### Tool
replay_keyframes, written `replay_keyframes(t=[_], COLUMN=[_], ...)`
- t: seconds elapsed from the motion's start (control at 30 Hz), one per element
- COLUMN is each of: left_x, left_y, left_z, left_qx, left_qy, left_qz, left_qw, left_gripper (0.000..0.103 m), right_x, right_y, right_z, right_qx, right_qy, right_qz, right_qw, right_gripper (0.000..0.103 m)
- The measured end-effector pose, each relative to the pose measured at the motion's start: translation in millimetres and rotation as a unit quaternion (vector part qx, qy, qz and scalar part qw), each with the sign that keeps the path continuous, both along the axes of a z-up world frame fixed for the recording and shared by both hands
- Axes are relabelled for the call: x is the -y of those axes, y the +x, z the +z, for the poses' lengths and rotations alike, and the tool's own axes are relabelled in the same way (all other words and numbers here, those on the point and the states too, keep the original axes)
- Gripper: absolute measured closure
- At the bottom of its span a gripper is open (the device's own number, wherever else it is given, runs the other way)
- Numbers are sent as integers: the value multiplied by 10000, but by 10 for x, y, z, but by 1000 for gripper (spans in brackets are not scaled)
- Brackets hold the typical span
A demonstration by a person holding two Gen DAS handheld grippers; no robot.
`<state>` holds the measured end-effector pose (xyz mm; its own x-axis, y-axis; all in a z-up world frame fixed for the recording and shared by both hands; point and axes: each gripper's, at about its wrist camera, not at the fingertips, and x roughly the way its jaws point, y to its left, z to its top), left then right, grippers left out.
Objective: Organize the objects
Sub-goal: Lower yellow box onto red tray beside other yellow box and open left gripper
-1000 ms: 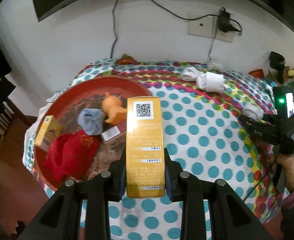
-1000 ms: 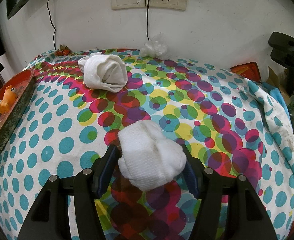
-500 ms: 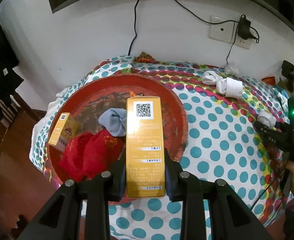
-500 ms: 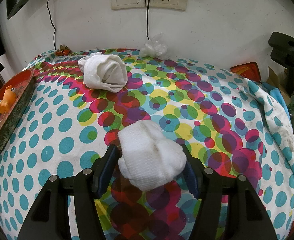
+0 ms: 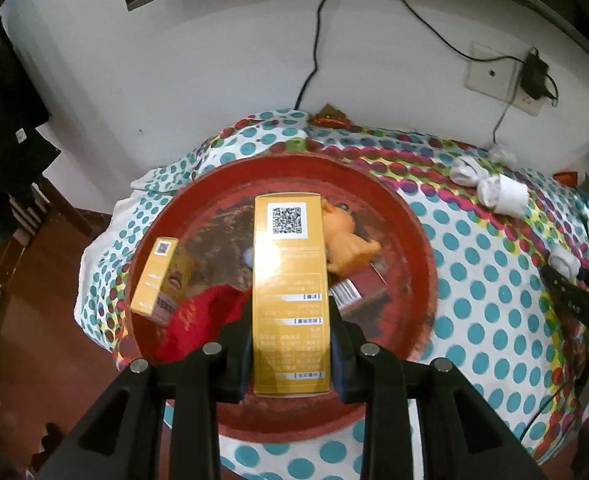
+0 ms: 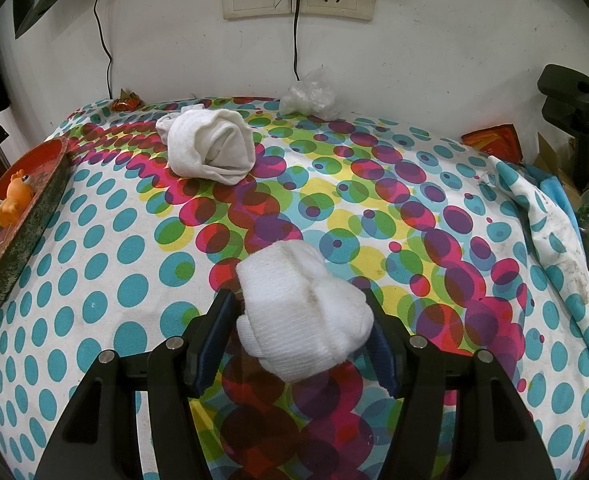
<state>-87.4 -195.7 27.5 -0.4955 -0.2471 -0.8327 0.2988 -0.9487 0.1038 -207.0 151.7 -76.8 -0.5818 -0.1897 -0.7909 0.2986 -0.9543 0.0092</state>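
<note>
My left gripper [image 5: 290,344] is shut on a tall yellow box [image 5: 290,280] with a QR code and holds it above the round red tray [image 5: 414,224]. In the tray lie a smaller yellow box [image 5: 156,276], a red cloth [image 5: 202,316], an orange toy [image 5: 350,244] and a dark red pack [image 5: 358,292]. My right gripper [image 6: 300,334] is shut on a rolled white sock [image 6: 300,312] just above the dotted tablecloth [image 6: 114,264]. A second white sock roll [image 6: 208,150] lies farther back; it also shows in the left wrist view [image 5: 500,194].
The red tray's rim [image 6: 22,216] shows at the left of the right wrist view, with the orange toy [image 6: 14,198] in it. A crumpled plastic bag [image 6: 310,96] lies by the wall under the sockets. A black clamp stand [image 6: 574,112] and clutter stand at the right edge.
My left gripper has moved left and over the red tray with the yellow box; the tray now lies right under it. The right gripper and its sock have not moved.
</note>
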Motion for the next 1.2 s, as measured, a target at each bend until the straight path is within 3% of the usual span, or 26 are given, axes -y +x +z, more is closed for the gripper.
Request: replay_keyframes(t=[0.37,0.5,0.6,0.73,1.2], left_x=[559,760,858,1014,1194], left_y=[-296,-454,-592,-737,-989], left_z=[-30,-83,-137,-297,-641], left_qx=[162,206,279,409,764], left_qy=[82,324,177,430,199], left_qz=[246,313,335,416,532], left_qw=[9995,9988,9989,9974,9955], left_gripper=[73,73,73,73,73], right_x=[-7,-6,-5,-2,3], right_y=[-3,-3,-3,-3,-2], right_z=[2,2,1,0,-1], right_qx=[0,0,0,0,-1], right_qy=[3,4,3,4,8], right_qz=[-1,-2,-2,-3,-4], right_qw=[10000,10000,10000,10000,10000], right_gripper=[43,43,43,43,43])
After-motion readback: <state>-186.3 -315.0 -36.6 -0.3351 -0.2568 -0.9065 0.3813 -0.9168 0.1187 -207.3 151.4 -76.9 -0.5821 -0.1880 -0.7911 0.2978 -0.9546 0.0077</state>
